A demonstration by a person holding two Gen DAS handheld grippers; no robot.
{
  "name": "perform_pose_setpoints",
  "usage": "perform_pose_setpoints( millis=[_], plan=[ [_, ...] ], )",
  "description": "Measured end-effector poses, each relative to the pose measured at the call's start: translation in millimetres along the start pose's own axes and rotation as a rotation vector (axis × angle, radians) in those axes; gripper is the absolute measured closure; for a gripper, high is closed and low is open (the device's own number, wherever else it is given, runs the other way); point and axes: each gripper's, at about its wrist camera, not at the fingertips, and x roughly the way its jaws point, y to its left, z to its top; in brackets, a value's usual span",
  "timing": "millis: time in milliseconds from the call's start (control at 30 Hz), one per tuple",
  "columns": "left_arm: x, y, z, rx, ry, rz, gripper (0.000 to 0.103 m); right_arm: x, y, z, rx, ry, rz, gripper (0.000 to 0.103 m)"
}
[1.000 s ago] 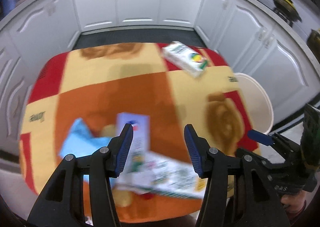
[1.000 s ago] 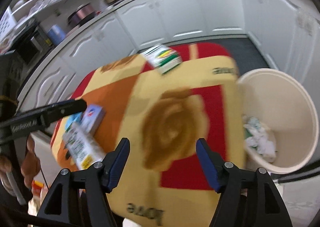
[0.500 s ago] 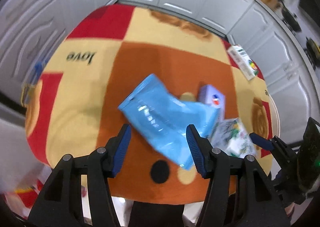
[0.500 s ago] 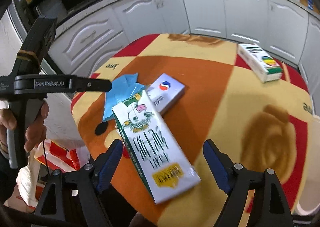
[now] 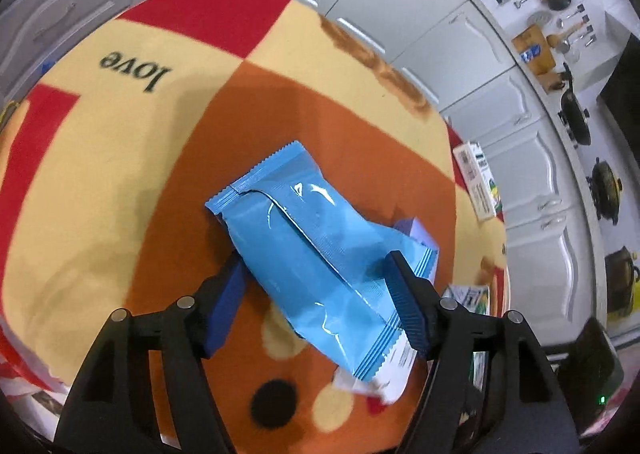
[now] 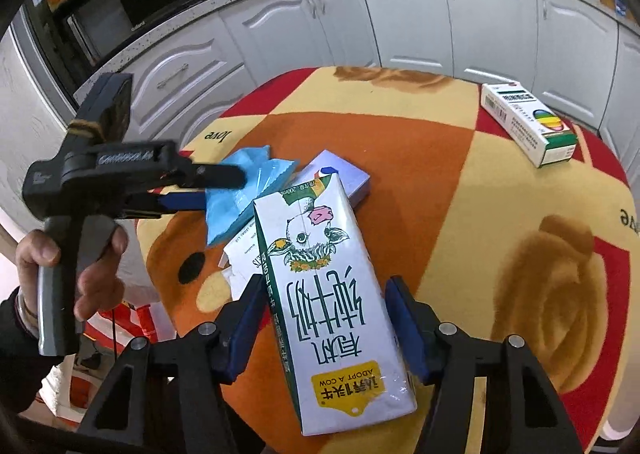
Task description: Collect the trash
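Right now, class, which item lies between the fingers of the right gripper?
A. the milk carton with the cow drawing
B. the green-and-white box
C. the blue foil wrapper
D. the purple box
A: in the right wrist view the milk carton lies lengthwise between the right gripper fingers, while the blue wrapper sits by the left gripper.

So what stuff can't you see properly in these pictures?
- The purple box: in the left wrist view the blue wrapper covers most of it.
- The white paper: in the right wrist view the milk carton lies over it, and its print is too small to read.
- The milk carton: in the left wrist view only a sliver shows behind the left gripper.
- The trash bin: in neither view now.
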Motion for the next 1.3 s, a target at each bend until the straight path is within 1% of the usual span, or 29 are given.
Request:
perform_pose_setpoints(
  millis=[100,133,167,200,233,267,333,400,567,800,900,1067,1300],
  plan=[
    [8.9,-4.9,6.0,-0.013,-0.011,-0.016,0.035,-5.0,-3.1,0.4,0.011,-0.013,-0.008,0.044],
    [12.5,-6.5,8.8,-0.012,-0.014,-0.022,0.038,-7.3,-4.6,0.4,0.015,-0.018,-0.011,0.044],
    [14.4,-7.6,10.7,-0.009,-0.013,-0.029,0.046,-8.9,-5.5,0.2,0.018,-0.021,-0.014,0.044],
    [17.2,-7.3,13.1,-0.011,-0.001,-0.041,0.068,-10.4,-5.8,0.3,0.020,-0.024,-0.017,0.045],
    [20.1,-6.9,15.5,-0.017,0.019,-0.049,0.087,-12.5,-6.5,0.2,0.021,-0.028,-0.021,0.045],
    [21.9,-6.1,17.6,-0.025,0.033,-0.052,0.089,-14.5,-7.7,0.0,0.021,-0.031,-0.025,0.045],
    [17.6,-6.1,20.0,-0.014,0.023,-0.055,0.095,-19.3,-8.8,-0.7,0.021,-0.041,-0.035,0.045],
    [7.2,-11.4,21.6,0.026,-0.002,-0.038,0.097,-25.6,-10.4,-2.1,0.025,-0.052,-0.039,0.045],
    [-19.7,-29.6,23.6,0.108,-0.045,-0.035,0.099,-40.2,-17.7,-2.0,0.043,-0.083,-0.058,0.045],
    [-46.1,-63.0,22.7,0.201,-0.076,-0.044,0.099,-61.1,-28.5,-2.6,0.070,-0.124,-0.085,0.045],
    [-53.3,-80.7,19.2,0.245,-0.081,-0.063,0.099,-70.3,-33.3,-3.5,0.079,-0.140,-0.105,0.045],
    [-53.1,-119.7,10.6,0.318,-0.071,-0.100,0.099,-88.0,-48.9,-7.0,0.110,-0.167,-0.153,0.045],
    [-27.0,-185.0,-11.0,0.425,-0.022,-0.151,0.099,-112.2,-82.9,-19.1,0.175,-0.193,-0.229,0.045]
  ],
)
